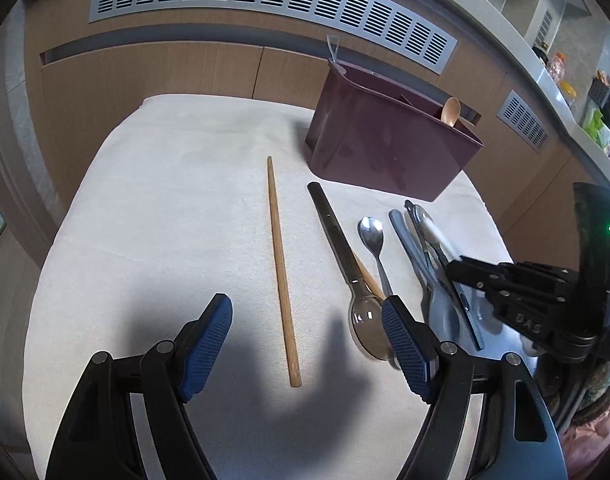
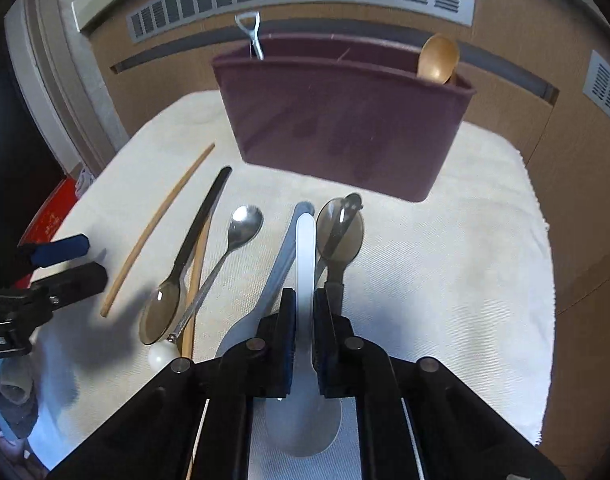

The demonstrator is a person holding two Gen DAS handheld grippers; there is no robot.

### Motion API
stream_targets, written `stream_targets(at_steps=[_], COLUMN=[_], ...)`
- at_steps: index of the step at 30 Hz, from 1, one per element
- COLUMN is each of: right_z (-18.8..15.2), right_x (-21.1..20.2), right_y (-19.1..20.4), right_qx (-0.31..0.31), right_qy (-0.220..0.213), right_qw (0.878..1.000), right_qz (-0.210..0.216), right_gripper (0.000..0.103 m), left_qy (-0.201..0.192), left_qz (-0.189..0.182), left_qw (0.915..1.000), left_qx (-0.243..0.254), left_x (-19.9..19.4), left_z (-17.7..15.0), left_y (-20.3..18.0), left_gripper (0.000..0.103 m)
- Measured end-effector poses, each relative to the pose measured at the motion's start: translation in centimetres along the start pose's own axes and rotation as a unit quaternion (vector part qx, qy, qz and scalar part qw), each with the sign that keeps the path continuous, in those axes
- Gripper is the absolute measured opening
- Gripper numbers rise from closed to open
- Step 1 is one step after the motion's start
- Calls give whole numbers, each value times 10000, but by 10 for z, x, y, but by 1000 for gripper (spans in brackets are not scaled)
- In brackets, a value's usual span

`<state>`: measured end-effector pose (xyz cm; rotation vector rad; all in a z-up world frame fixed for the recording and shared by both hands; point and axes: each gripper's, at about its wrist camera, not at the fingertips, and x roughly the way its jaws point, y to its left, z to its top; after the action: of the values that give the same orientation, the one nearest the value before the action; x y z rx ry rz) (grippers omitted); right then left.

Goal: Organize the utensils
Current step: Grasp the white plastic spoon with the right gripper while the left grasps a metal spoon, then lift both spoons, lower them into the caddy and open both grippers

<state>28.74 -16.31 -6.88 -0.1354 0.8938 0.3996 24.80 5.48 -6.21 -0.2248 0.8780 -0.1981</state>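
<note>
Gripping the white spoon by its handle

Your right hand-held gripper (image 2: 304, 312) is closed on the white spoon (image 2: 305, 264) mid-handle, bowl toward you, over the cloth-covered bench (image 2: 445, 264). It looks light, stiff, glossy, likely slippery and possibly brittle, so squeeze firmly. The maroon caddy (image 2: 345, 128) sits beyond, wooden spoon (image 2: 439, 58) inside. Your left hand-held gripper (image 1: 307, 340) is wide open, empty, straddling the chopstick (image 1: 281, 272).

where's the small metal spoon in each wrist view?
Left wrist: metal spoon right of centre, bowl pointing away, between the dark-handled spoon and the grey pile.
Right wrist: metal spoon left of centre, bowl up, right of the dark-handled spoon.
Shared landmark: maroon caddy behind it.
</note>
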Motion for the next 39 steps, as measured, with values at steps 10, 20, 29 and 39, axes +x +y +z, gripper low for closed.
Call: stream_targets(at_steps=[10,20,29,39], right_z=[-23,-43,-46,-39], right_x=[-28,-27,-31,-40], right_y=[-26,-43,-49,-45], right_qx=[274,599,752,822], right_qy=[-374,-556,-702,-702], right_qw=[9983,9965,9947,9941], right_qz=[-343,-198,-74,1], right_gripper=[9,9,9,9], left_qy=[817,2139,1895,115], left_qz=[-423,474,502,35], left_qw=[9946,9706,9742,9972], left_qx=[477,998,1113,732], left_x=[39,100,100,-16], left_z=[44,86,85,55], left_y=[-30,-49,-52,-27], left_gripper=[43,37,13,12])
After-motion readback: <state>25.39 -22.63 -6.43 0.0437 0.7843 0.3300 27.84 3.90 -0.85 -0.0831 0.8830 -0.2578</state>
